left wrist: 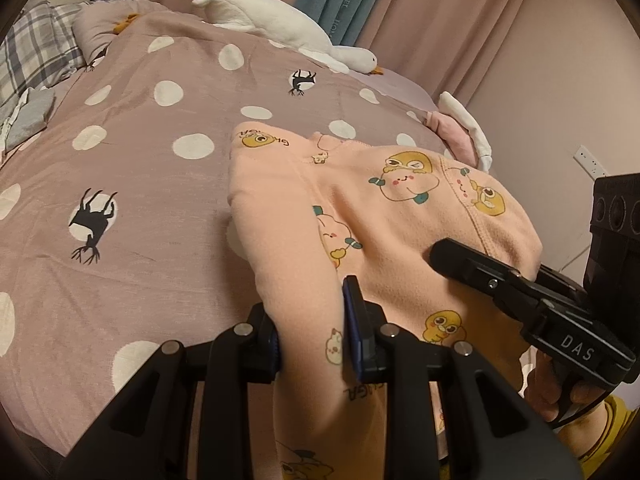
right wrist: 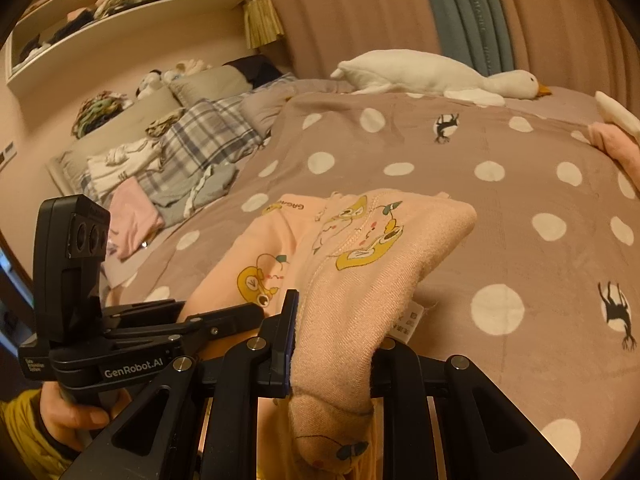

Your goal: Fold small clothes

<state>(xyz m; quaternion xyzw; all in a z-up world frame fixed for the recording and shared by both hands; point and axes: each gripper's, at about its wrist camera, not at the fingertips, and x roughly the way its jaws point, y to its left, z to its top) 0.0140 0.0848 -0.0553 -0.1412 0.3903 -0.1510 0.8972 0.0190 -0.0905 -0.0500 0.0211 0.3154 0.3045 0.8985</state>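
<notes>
A peach child's garment [left wrist: 400,208] printed with cartoon animals is lifted by its near edge, while its far part rests on the polka-dot bedcover [left wrist: 160,184]. My left gripper [left wrist: 314,332] is shut on a bunched fold of the near edge. In the left wrist view my right gripper [left wrist: 450,258] comes in from the right and bites the same garment. In the right wrist view the garment [right wrist: 360,240] drapes over my right gripper [right wrist: 336,334], which is shut on it, with the right finger hidden under cloth. My left gripper [right wrist: 228,316] holds the cloth just to the left.
A white goose plush [left wrist: 288,28] [right wrist: 432,72] lies along the bed's far edge by the curtains. Loose clothes [right wrist: 160,184] and plaid pillows [left wrist: 36,48] crowd the left side. Pink and white clothes [left wrist: 460,132] sit at the right edge. A wall shelf [right wrist: 120,0] hangs above.
</notes>
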